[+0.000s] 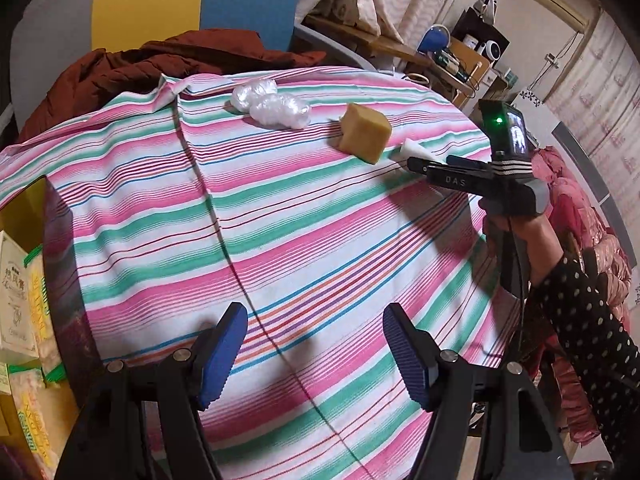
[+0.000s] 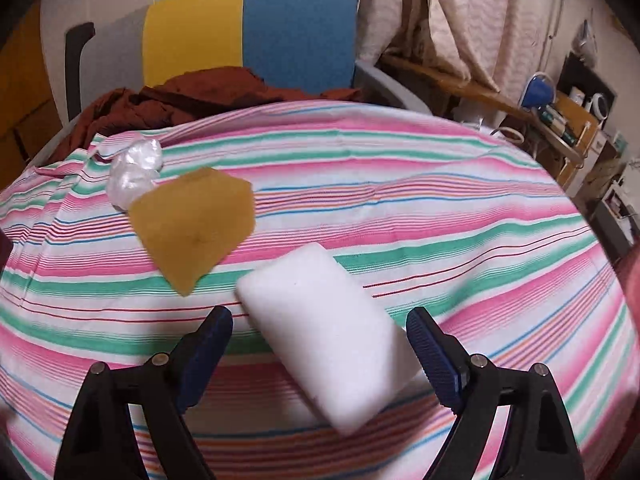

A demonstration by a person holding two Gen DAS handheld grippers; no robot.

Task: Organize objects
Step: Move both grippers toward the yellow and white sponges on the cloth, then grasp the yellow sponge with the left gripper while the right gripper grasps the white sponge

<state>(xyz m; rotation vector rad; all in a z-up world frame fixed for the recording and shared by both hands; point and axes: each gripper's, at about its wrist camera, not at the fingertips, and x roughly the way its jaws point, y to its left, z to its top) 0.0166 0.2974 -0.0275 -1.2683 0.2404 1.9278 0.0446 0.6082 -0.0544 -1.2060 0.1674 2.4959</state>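
A striped cloth covers the table. On its far side lie a yellow sponge block, crumpled clear plastic wrap behind it, and a white foam block. My right gripper stands open around the white block, which rests on the cloth between the fingers with a gap at the left pad. Over bare cloth near the front edge, my left gripper is open and holds nothing.
A rust-brown garment is heaped at the table's far edge in front of a yellow and blue chair. Cardboard boxes with packets stand at the left. A pink jacket and a cluttered shelf are at the right.
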